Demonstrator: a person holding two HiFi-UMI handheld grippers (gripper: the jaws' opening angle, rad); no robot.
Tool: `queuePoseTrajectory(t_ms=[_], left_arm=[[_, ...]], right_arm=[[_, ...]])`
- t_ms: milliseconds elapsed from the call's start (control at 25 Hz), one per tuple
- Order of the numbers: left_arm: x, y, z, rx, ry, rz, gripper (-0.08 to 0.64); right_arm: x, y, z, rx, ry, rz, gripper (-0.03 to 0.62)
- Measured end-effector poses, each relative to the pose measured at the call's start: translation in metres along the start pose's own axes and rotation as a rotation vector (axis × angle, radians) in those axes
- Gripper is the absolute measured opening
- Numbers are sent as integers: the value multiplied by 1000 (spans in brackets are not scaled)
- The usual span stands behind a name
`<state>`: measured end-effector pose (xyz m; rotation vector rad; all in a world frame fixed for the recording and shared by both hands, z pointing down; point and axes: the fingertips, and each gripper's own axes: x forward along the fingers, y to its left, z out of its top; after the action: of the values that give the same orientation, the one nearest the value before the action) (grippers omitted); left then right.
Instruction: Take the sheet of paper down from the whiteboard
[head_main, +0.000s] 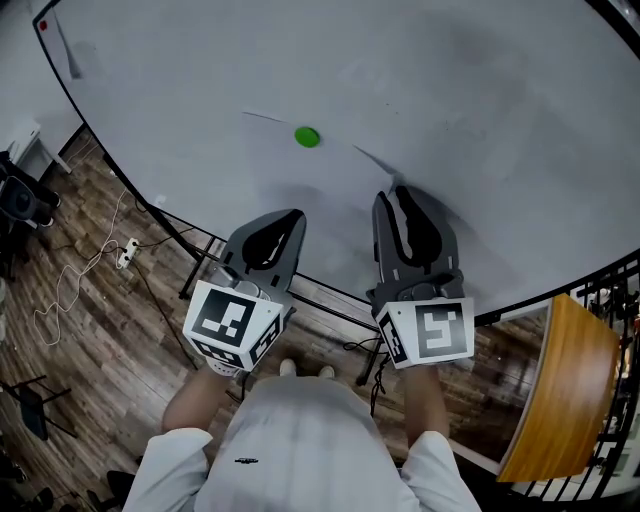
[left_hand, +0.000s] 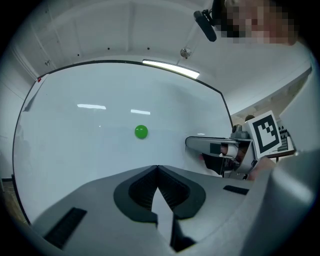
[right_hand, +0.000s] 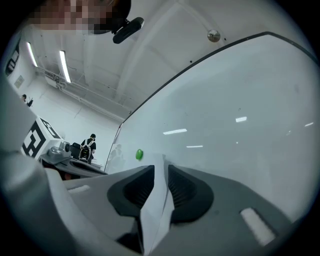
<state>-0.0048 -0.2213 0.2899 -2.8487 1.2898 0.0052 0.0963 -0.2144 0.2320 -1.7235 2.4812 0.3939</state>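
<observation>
A white sheet of paper (head_main: 330, 185) lies flat against the whiteboard (head_main: 480, 90), pinned near its top edge by a round green magnet (head_main: 307, 137). It hardly stands out from the board, and only its slanting top edge shows. My left gripper (head_main: 290, 216) is shut on the sheet's lower left part. My right gripper (head_main: 394, 194) is shut on its lower right part. In the left gripper view a sliver of paper (left_hand: 161, 204) sits between the closed jaws, with the magnet (left_hand: 141, 132) ahead. The right gripper view shows the paper (right_hand: 156, 200) pinched and creased between the jaws.
Below the whiteboard's black frame, cables and a power strip (head_main: 127, 252) lie on the wooden floor. A round wooden tabletop (head_main: 565, 400) and a black railing stand at the right. A person (right_hand: 90, 145) is far off in the room.
</observation>
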Motion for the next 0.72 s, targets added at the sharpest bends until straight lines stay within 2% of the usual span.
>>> queuePoseTrajectory(t_ms=[480, 520, 600, 720], left_arm=[[-4, -1, 7, 8, -12, 14, 6], [-4, -2, 8, 10, -11, 13, 6], [-2, -4, 9, 15, -10, 10, 6], [-1, -4, 11, 19, -10, 13, 6]], right_arm=[[8, 8, -8, 55, 61, 45, 81], [8, 7, -11, 64, 66, 37, 75], [8, 2, -13, 70, 76, 20, 16], [9, 0, -15, 78, 85, 18, 11]])
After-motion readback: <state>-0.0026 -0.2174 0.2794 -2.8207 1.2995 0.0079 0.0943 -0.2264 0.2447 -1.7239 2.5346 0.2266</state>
